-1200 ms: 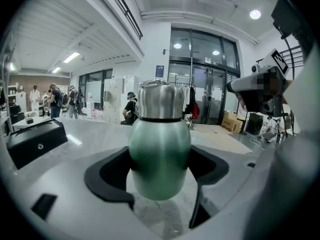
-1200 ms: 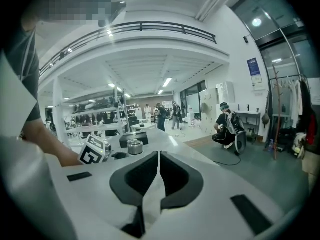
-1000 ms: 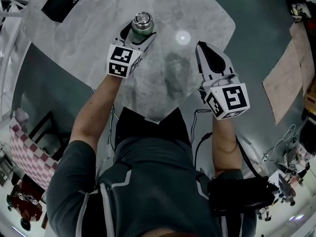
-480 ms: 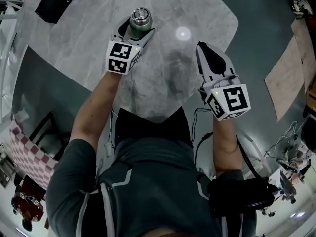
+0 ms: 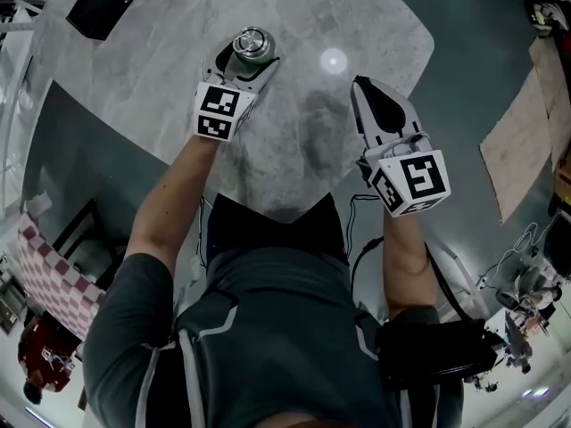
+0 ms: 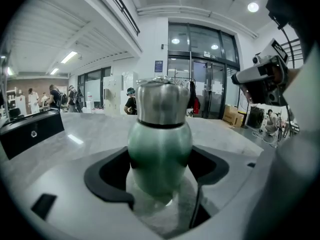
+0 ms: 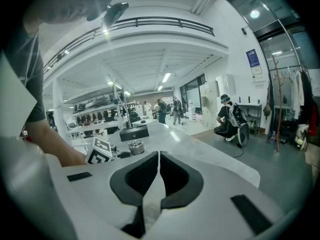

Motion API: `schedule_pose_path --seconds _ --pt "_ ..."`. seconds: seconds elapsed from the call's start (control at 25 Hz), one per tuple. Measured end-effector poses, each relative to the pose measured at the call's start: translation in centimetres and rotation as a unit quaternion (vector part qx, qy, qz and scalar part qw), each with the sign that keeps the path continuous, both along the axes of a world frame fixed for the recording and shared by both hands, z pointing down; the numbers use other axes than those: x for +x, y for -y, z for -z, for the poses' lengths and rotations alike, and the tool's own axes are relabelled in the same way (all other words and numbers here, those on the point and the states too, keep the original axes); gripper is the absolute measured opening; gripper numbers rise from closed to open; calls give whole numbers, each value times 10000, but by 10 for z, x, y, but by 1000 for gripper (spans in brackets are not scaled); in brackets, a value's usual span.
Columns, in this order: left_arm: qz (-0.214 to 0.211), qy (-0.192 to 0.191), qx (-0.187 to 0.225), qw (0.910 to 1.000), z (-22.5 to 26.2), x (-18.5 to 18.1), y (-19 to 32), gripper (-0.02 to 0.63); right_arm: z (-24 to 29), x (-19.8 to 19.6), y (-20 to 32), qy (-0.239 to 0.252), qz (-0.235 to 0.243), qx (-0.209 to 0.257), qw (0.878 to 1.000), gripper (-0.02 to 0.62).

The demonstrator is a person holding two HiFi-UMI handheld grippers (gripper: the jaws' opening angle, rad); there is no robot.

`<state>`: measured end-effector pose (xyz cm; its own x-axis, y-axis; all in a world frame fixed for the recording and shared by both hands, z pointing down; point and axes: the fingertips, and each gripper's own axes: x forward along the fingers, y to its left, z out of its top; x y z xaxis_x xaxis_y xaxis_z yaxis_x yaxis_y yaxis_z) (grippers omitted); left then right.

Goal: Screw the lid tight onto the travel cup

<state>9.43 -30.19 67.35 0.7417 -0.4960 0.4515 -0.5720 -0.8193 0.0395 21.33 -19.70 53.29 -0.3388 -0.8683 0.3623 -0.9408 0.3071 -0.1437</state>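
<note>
Cup [image 6: 160,151] upright over the table [image 5: 379,25], lid [image 5: 252,42] on top, gripped at its body by the left hand-held gripper [image 5: 248,60]; the right hand-held gripper [image 5: 359,86], shut and empty, hangs well apart to its right.

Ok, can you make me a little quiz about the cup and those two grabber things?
1. True or false: the right gripper is holding the travel cup.
2. What colour is the cup's body? A red, B green, C blue.
3. Fill the gap: the silver lid sits on ___ of the cup.

Key: 1 false, the right gripper is shut and empty, and the left gripper grips the cup; 2 B; 3 top.
</note>
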Motion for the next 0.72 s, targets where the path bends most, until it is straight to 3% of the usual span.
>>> schedule_pose_path --seconds 0.44,0.72 --pt "-92 264 -122 9995 -4 -1 -2 368 14 -6 2 -2 120 27 9999 37" --pt "-27 220 -82 9997 27 -13 -9 370 42 -4 0 9 57 104 9999 37"
